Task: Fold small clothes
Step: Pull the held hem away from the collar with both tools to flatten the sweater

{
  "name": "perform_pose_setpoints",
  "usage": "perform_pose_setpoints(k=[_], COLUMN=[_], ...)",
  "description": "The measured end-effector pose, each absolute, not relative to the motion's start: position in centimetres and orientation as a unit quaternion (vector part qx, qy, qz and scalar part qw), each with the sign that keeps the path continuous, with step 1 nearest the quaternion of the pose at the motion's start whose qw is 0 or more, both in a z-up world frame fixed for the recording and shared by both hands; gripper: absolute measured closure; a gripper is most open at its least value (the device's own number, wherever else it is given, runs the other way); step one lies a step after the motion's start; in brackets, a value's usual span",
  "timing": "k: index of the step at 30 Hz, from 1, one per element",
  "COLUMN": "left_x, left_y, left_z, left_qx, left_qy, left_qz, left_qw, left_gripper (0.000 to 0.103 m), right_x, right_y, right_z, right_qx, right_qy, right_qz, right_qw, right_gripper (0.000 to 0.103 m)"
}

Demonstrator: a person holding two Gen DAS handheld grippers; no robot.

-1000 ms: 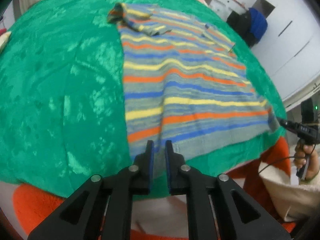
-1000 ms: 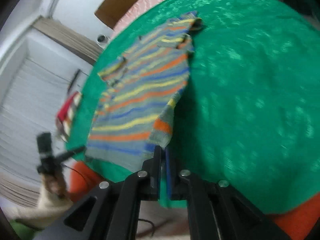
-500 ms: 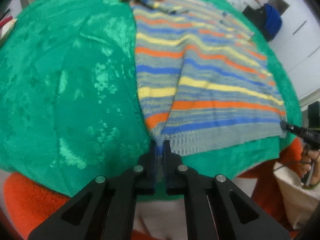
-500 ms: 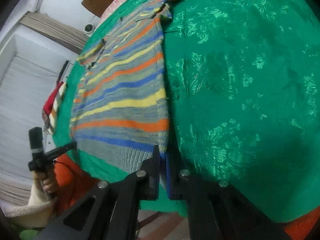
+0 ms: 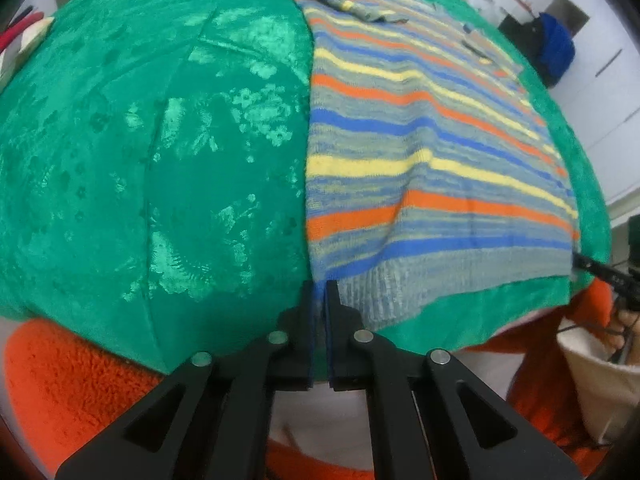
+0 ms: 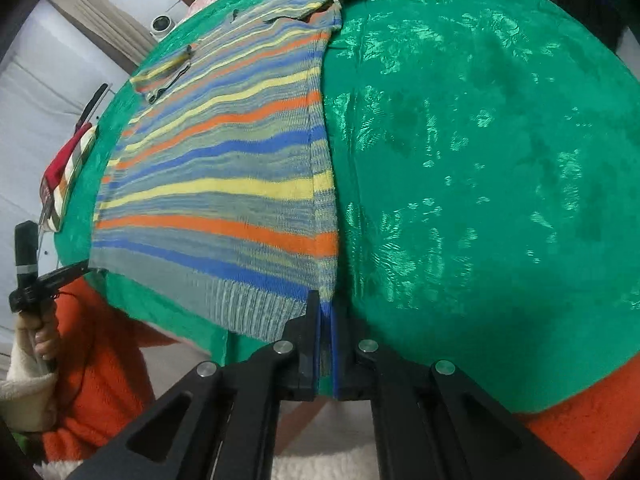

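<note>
A small knitted sweater (image 5: 432, 148) with orange, blue, yellow and grey stripes lies flat on the green tablecloth (image 5: 160, 152), its ribbed hem toward me. My left gripper (image 5: 319, 286) is shut on the hem's left corner. In the right wrist view the same sweater (image 6: 224, 184) spreads to the left, and my right gripper (image 6: 325, 300) is shut on the hem's right corner, with fabric between the pads. Each gripper shows small in the other's view, at the opposite hem corner. The sleeves are folded in at the far end.
The green cloth (image 6: 480, 160) stretches wide beside the sweater. A person's orange sleeves (image 5: 72, 384) sit at the near edge. A striped folded item (image 6: 66, 172) lies at the table's left edge. Cabinets and a blue bundle (image 5: 556, 48) stand beyond the table.
Both grippers came down to the hem and closed on its corners. The lifted right corner of the sweater has been laid flat, and the sweater now fills more of each view.
</note>
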State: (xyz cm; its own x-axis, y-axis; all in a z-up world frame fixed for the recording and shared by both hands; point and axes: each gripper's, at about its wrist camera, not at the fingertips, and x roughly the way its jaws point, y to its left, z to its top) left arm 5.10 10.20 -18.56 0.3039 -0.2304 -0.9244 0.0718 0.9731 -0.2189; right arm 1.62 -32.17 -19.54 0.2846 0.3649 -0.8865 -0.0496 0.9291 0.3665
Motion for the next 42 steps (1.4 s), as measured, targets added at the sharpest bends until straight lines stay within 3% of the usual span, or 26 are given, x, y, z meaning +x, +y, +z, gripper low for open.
perform_pose_setpoints(k=[5,15,20,28,30,32,33,34,35,42], left_x=[4.7,3.8,3.8,5.0,5.5,5.6,5.6,5.5,5.3,3.9], left_y=[11.3,15.3,16.7,12.8,11.4,10.0,9.5,9.1,8.9,11.0], left_z=[-17.9,-17.0,-16.3,-17.5,-18.3,-18.9,-18.9,-18.7,-18.3,-16.0], left_qx=[-0.087,-0.137,-0.171,-0.103,-0.076,-0.053,-0.04,-0.023,-0.014,0.025], left_qy=[0.568,0.551,0.532,0.553,0.564,0.571,0.57,0.567,0.565,0.551], left_qz=[-0.099,-0.086,-0.088,-0.108,-0.107,-0.115,-0.113,-0.109,-0.108,-0.076], left_qw=[0.813,0.819,0.825,0.82,0.815,0.811,0.813,0.816,0.818,0.831], left_gripper=[0.079,0.079,0.079,0.079,0.079,0.098,0.099,0.1,0.101,0.103], right_x=[1.6,1.2,0.9,0.5,0.6,0.9,1.0,1.2,1.2,0.2], right_y=[-32.1,-33.4,-35.0,-35.0,-34.6,-33.8,-33.3,-32.6,-32.0,-31.7], right_z=[-19.4,-19.5,-19.1,-19.0,-19.3,-19.8,-19.8,-19.8,-19.7,-16.7], right_qx=[0.137,0.167,0.199,0.195,0.194,0.189,0.183,0.162,0.144,0.049], right_qy=[0.577,0.566,0.559,0.557,0.558,0.561,0.562,0.561,0.562,0.575], right_qz=[0.131,0.132,0.126,0.145,0.149,0.156,0.165,0.173,0.177,0.142], right_qw=[0.795,0.796,0.795,0.794,0.793,0.791,0.79,0.793,0.795,0.805], right_gripper=[0.099,0.095,0.083,0.079,0.079,0.079,0.077,0.081,0.099,0.1])
